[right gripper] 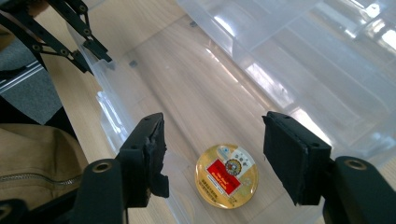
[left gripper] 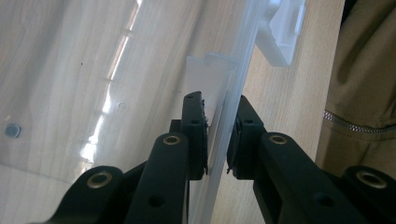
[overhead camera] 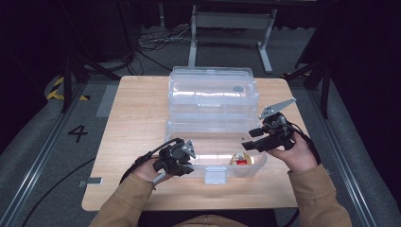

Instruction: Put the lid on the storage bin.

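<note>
Right gripper view | small round gold tin with red label (right gripper: 226, 175) lies flat on floor of clear plastic storage box (right gripper: 289, 60), directly below and between spread right tongs (right gripper: 229, 156) | left tongs (left gripper: 219, 135) pinch box's near wall, farther from tin

High view: fixed above person's side, looks forward and down, far off, whole bench (overhead camera: 142, 109) and clear plastic box (overhead camera: 213, 101) in frame. Left gripper view: rides on left gripper (left gripper: 217, 135), very close, looks along fingers at box's front wall. Right gripper view: rides on right gripper (right gripper: 212, 151), close, looks down into box at round gold tin (right gripper: 226, 175). All three share box; tin (overhead camera: 242, 159) also in high view.
</note>
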### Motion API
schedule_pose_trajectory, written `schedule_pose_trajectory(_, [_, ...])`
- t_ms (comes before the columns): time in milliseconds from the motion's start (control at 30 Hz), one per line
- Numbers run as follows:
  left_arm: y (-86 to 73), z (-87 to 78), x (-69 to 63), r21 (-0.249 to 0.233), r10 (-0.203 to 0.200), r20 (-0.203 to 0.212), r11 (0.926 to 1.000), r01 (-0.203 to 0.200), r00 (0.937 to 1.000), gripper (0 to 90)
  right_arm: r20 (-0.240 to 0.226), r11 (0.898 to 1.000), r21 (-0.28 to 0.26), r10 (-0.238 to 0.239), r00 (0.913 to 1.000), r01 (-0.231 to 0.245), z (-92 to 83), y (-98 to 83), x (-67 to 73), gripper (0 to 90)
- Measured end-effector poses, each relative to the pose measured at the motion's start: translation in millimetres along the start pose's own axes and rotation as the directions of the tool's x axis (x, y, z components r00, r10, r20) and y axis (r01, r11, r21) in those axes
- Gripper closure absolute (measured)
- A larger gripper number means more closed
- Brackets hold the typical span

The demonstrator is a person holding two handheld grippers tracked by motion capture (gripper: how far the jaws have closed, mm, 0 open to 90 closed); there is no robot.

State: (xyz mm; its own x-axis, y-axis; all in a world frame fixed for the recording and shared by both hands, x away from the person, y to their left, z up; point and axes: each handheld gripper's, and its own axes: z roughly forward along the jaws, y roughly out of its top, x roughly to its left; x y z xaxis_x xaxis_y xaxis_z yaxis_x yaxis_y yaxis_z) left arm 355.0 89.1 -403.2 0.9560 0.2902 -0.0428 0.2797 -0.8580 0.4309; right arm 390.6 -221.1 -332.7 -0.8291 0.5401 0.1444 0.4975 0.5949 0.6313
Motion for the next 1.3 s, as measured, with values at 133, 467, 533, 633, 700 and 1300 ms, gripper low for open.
schedule_pose_trajectory(133, [-0.1, 0.2, -0.7, -0.001, 0.002, -0.007, 1.0, -0.002, 1.0, 79.1, -0.004, 0.999, -0.022, -0.03, 0.9995, 0.03, -4.0, 11.9, -1.3, 45.1])
schedule_pose_trajectory(467, [0.1, -0.1, 0.9, -0.001, -0.018, 0.005, 0.9998, 0.018, 0.9998, 78.8, -0.006, 0.996, -0.06, -0.059, 0.9982, 0.059, -14.8, 38.8, -3.7, 54.3])
schedule_pose_trajectory(533, [0.3, -0.1, 1.3, 0.0, -0.02, 0.008, 0.9998, 0.02, 0.9998, 78.8, 0.003, 0.996, -0.063, -0.058, 0.9983, 0.058, -16.1, 45.5, -5.7, 56.7])
schedule_pose_trajectory(633, [0.2, -0.1, 1.0, 0.0, -0.02, 0.006, 0.9998, 0.02, 0.9998, 78.8, 0.011, 0.996, -0.067, -0.064, 0.9979, 0.064, -16.2, 54.3, -9.0, 61.4])
schedule_pose_trajectory(700, [0.1, 0.1, 0.5, -0.002, -0.022, 0.004, 0.9998, 0.022, 0.9997, 78.8, 0.013, 0.996, -0.064, -0.067, 0.9977, 0.068, -16.1, 57.5, -10.0, 62.5])
schedule_pose_trajectory(1300, [0.4, 0.4, 0.9, 0.001, -0.04, 0.01, 0.9992, 0.04, 0.9992, 78.0, 0.056, 0.993, -0.059, -0.095, 0.9939, 0.099, -0.7, 114.7, -25.5, 69.9])
